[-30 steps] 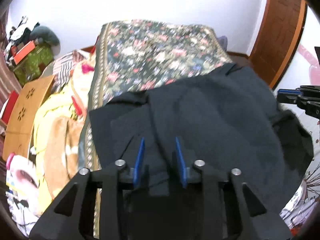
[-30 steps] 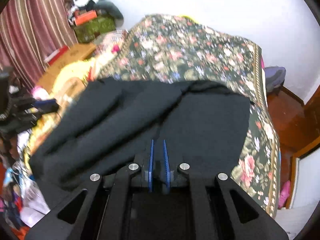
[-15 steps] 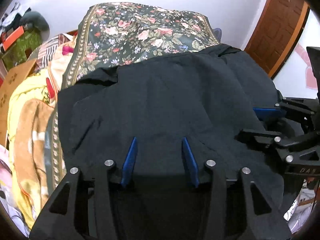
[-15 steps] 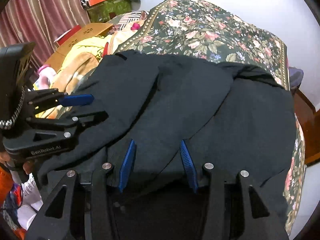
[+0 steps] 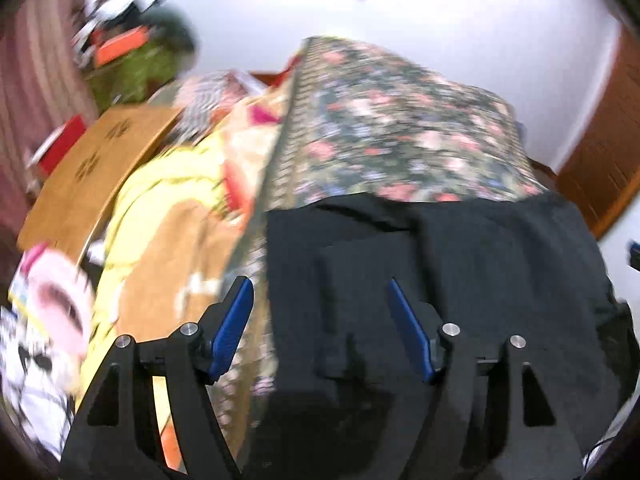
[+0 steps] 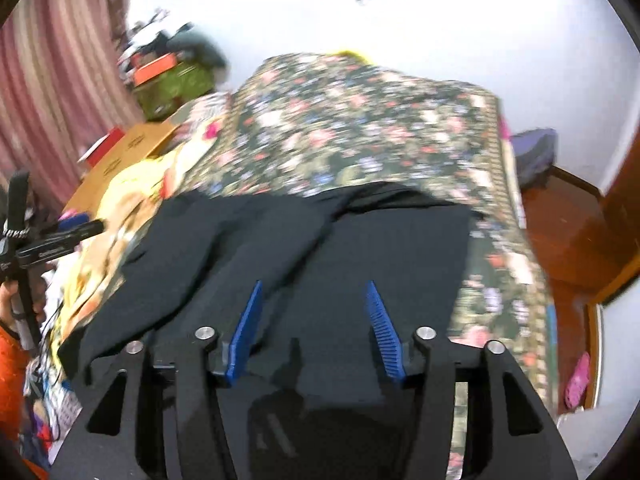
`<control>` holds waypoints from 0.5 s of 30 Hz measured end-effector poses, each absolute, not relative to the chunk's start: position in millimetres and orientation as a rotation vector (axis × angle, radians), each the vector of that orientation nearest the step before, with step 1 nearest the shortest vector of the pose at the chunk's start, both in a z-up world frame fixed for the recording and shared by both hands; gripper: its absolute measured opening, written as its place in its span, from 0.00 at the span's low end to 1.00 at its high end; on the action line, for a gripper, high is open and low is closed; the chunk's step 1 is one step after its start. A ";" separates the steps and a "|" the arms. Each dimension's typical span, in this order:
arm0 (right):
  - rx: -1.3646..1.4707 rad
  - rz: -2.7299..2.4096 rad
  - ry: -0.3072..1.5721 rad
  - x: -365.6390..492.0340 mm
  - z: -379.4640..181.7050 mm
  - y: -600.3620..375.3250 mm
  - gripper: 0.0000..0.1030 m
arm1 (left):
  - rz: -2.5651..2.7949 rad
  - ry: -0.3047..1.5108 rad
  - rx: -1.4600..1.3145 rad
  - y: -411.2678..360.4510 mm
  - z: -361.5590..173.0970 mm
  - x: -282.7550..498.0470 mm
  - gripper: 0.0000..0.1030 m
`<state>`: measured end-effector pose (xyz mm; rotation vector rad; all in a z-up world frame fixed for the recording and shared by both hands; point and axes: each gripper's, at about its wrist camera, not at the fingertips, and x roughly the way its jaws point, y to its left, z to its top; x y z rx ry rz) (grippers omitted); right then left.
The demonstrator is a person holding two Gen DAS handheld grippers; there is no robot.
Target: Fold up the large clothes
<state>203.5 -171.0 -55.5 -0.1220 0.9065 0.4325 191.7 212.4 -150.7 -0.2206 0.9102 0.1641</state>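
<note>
A large black garment (image 5: 460, 264) lies folded over on the near end of a bed with a floral cover (image 5: 400, 132). It also shows in the right wrist view (image 6: 320, 248), with a loose fold running across its left part. My left gripper (image 5: 320, 292) is open and empty, above the garment's left edge. My right gripper (image 6: 312, 292) is open and empty, above the garment's near right part. The left gripper also shows in the right wrist view (image 6: 80, 228) at the far left, off the garment.
Yellow and orange bedding (image 5: 168, 216) is piled left of the bed, beside a wooden board (image 5: 100, 168) and a green bag (image 6: 172, 84). A striped curtain (image 6: 60, 80) hangs at the left. A wooden door (image 5: 600, 152) stands at the right.
Both grippers have opened wider and pulled back and up from the black garment. The right gripper, shut a second ago, is open. The left gripper has swung left, away from the right one.
</note>
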 end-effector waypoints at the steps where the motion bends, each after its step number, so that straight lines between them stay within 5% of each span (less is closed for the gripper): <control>1: -0.110 0.403 0.904 207.3 -56.0 -179.5 0.54 | 0.180 0.928 -0.262 224.7 -158.5 191.4 0.66; 15: 0.245 0.340 1.141 259.5 -125.2 -249.6 0.54 | 0.069 1.139 -0.719 271.9 -283.2 216.8 0.66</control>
